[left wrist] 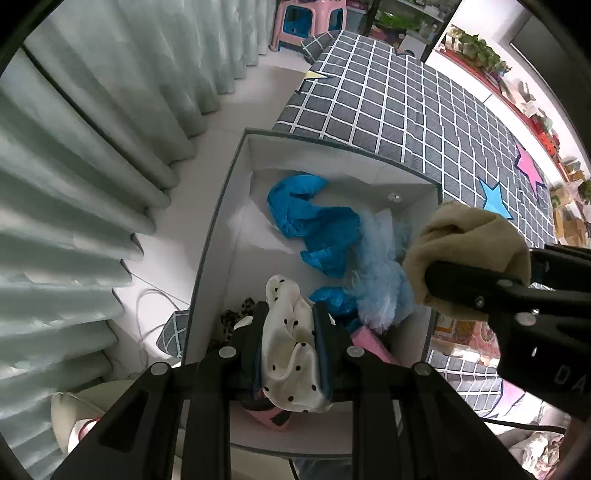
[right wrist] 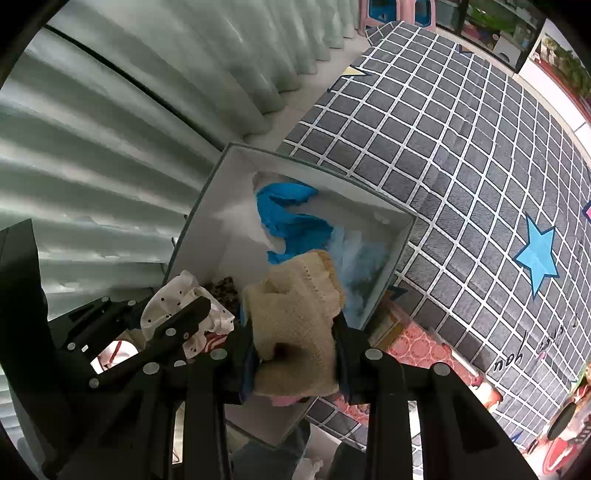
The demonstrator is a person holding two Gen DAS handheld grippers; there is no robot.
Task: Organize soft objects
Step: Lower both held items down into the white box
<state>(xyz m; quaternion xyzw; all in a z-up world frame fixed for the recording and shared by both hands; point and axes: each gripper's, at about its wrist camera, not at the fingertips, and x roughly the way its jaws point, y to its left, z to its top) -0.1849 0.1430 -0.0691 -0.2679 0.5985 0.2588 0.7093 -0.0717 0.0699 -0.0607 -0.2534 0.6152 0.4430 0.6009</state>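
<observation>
My left gripper (left wrist: pixel 290 314) is shut on a white cloth with black dots (left wrist: pixel 288 354), held above the near end of an open white storage box (left wrist: pixel 221 206). My right gripper (right wrist: pixel 297 325) is shut on a tan knitted cloth (right wrist: pixel 295 332), held over the box's right side; that cloth also shows at the right of the left wrist view (left wrist: pixel 469 243). Inside the box lie a bright blue cloth (left wrist: pixel 314 221), a pale blue fluffy item (left wrist: pixel 384 280), a leopard-print piece (left wrist: pixel 236 317) and a pink item (left wrist: pixel 369 341). The dotted cloth also shows in the right wrist view (right wrist: pixel 177 306).
The box stands on the floor beside a bed with a grey grid-pattern cover (left wrist: pixel 424 110) with coloured stars (left wrist: pixel 493 199). Pale green curtains (left wrist: pixel 92 147) hang to the left. A pink and blue stool (left wrist: pixel 310 22) stands far back. A patterned mat (right wrist: pixel 417 347) lies by the box.
</observation>
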